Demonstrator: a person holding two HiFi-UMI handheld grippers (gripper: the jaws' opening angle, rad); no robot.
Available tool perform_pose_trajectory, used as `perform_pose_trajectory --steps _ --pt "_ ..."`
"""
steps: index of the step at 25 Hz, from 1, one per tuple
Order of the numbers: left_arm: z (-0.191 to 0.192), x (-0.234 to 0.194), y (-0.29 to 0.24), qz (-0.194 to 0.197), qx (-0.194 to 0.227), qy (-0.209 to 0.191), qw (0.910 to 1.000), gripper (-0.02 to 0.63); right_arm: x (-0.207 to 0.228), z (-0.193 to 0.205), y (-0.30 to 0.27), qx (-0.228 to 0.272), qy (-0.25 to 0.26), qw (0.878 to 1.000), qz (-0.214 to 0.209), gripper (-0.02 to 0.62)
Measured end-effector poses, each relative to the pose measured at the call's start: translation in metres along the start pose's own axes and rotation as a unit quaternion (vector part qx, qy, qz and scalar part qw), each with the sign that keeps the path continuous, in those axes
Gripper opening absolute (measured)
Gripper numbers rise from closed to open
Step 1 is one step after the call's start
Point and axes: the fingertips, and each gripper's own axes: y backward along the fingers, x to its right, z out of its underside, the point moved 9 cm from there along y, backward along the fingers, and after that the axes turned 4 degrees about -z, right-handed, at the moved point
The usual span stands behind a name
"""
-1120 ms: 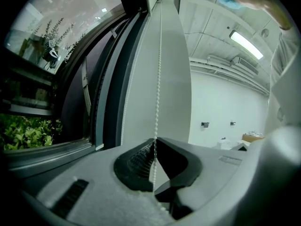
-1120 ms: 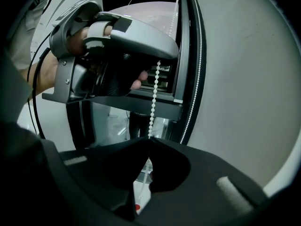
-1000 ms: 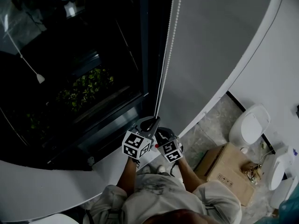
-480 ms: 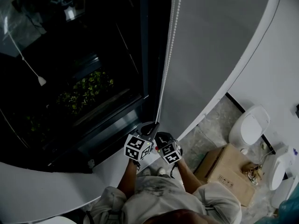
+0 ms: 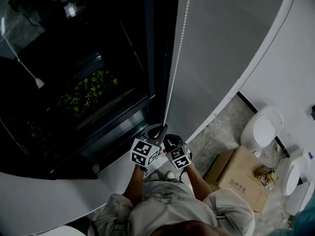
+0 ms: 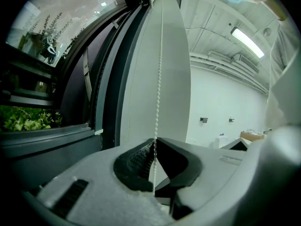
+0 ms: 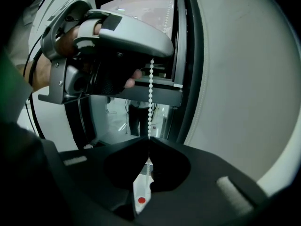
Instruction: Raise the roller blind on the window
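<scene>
A white bead chain [image 5: 176, 53] hangs down along the dark window frame [image 5: 156, 48], beside a pale grey wall panel [image 5: 221, 58]. No blind fabric shows over the dark window glass [image 5: 74, 58]. My left gripper [image 5: 157, 130] is shut on the bead chain [image 6: 157, 79]; its jaws meet on the beads [image 6: 154, 143]. Just below it, my right gripper [image 5: 170, 142] is shut on the same chain [image 7: 150, 91], and its jaws close on it [image 7: 149, 143]. The left gripper [image 7: 117, 32] and the hand holding it fill the upper left of the right gripper view.
A white sill [image 5: 49, 195] runs under the window. Green plants [image 5: 88, 92] lie outside the glass. A thin cord with a white end piece [image 5: 38, 82] hangs at the left. On the floor at the right stand a cardboard box [image 5: 236, 173] and white round fixtures [image 5: 263, 129].
Both grippers stay shut on the chain at about the same height, after a slight dip and return. The head view has shifted a little.
</scene>
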Motion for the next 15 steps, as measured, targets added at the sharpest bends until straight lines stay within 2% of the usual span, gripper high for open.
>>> perform_pose_trajectory --steps 15 --pt "-0.004 0.001 -0.002 -0.02 0.017 -0.013 0.9996 0.029 0.003 -0.005 0.012 0.001 0.023 0.999 0.029 0.034"
